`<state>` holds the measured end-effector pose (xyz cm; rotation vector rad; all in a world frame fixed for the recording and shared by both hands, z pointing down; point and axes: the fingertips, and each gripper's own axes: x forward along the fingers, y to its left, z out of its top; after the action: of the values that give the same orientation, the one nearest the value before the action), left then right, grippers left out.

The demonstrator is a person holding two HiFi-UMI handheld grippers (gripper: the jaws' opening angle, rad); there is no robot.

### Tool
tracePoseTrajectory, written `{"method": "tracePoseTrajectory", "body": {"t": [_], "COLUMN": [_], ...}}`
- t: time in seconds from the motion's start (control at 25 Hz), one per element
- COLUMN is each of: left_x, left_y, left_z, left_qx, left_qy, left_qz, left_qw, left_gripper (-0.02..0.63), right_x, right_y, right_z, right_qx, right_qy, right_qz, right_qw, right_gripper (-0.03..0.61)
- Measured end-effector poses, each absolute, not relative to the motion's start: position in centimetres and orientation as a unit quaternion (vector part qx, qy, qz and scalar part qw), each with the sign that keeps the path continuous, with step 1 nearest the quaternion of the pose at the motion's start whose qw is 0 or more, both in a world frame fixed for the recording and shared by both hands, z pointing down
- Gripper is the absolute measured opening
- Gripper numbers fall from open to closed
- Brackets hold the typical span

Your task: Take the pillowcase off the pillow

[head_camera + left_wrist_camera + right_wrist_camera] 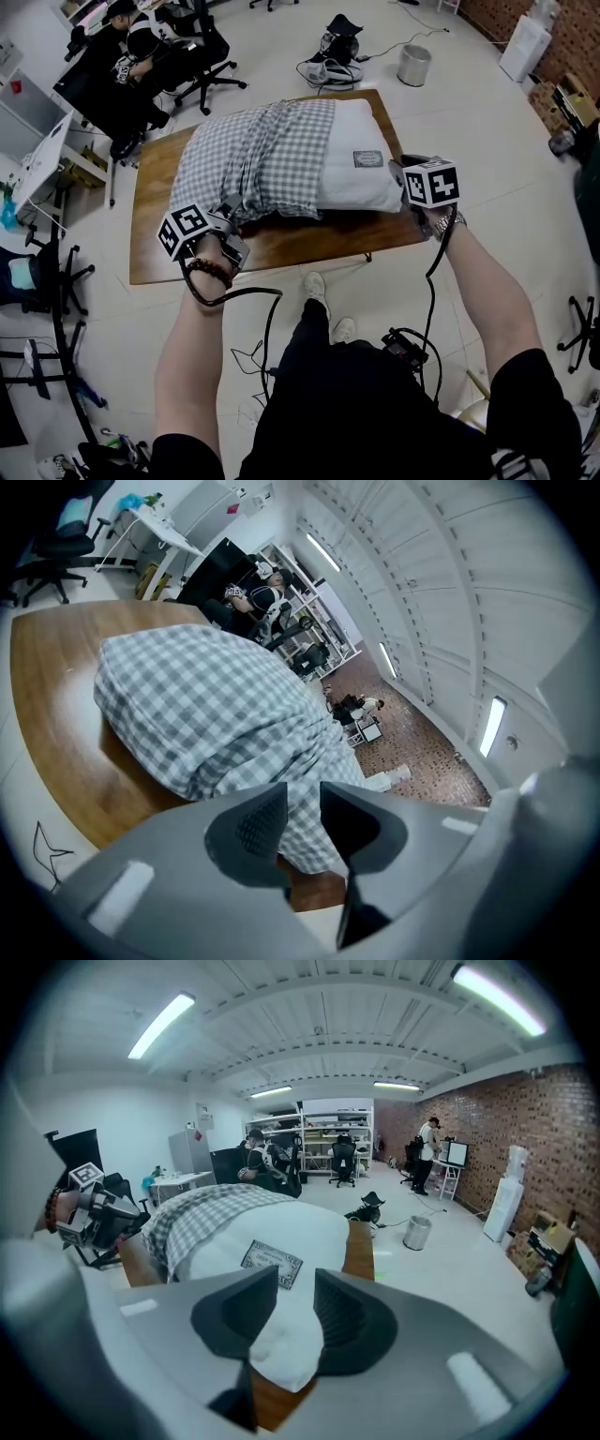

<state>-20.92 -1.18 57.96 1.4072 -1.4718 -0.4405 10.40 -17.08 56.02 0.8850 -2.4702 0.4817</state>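
A white pillow [358, 178] lies on the wooden table [155, 258], its left half still inside the grey checked pillowcase [258, 155]. My left gripper [232, 223] is at the near left corner of the bunched pillowcase; in the left gripper view its jaws [302, 808] stand apart, with the checked cloth [206, 714] showing beyond the gap. My right gripper [401, 173] is at the pillow's bare right corner. Its jaws [295, 1302] are open too, above the white corner [281, 1335]. A small printed label [272, 1260] sits on the bare pillow.
A metal bin [413, 65] and a tangle of cables [328, 70] lie on the floor behind the table. Office chairs [202, 56] and a seated person [131, 42] are at the back left. The person's shoes [314, 286] stand by the table's near edge.
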Motion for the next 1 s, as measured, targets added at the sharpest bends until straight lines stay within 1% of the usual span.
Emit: {"method": "tracePoseTrajectory", "body": {"t": [0.16,0.36,0.64,0.8,1.0], "left_x": [-19.6,-17.7,-18.0,-17.5,-18.3], "left_y": [-0.5,-1.1,-8.3,-9.2,-14.4], "left_z": [55.6,52.1,43.8,44.5,44.6], "left_qx": [0.608,0.654,0.706,0.731,0.750], "left_qy": [-0.616,-0.621,-0.610,-0.594,-0.565], "left_qz": [-0.151,-0.072,0.049,0.108,0.176], "left_qw": [0.478,0.425,0.355,0.318,0.295], "left_gripper": [0.117,0.124,0.129,0.147,0.176], "right_x": [10.0,9.0,5.4,4.1,0.7], "right_y": [-15.6,-14.6,-19.2,-18.6,-22.0], "right_z": [54.7,52.8,48.6,50.4,50.9], "right_qx": [0.314,0.298,0.263,0.251,0.225], "right_qy": [-0.908,-0.918,-0.921,-0.920,-0.918], "right_qz": [0.159,0.124,0.088,0.074,0.072], "right_qw": [0.228,0.228,0.275,0.291,0.319], "right_gripper": [0.147,0.167,0.192,0.212,0.246]}}
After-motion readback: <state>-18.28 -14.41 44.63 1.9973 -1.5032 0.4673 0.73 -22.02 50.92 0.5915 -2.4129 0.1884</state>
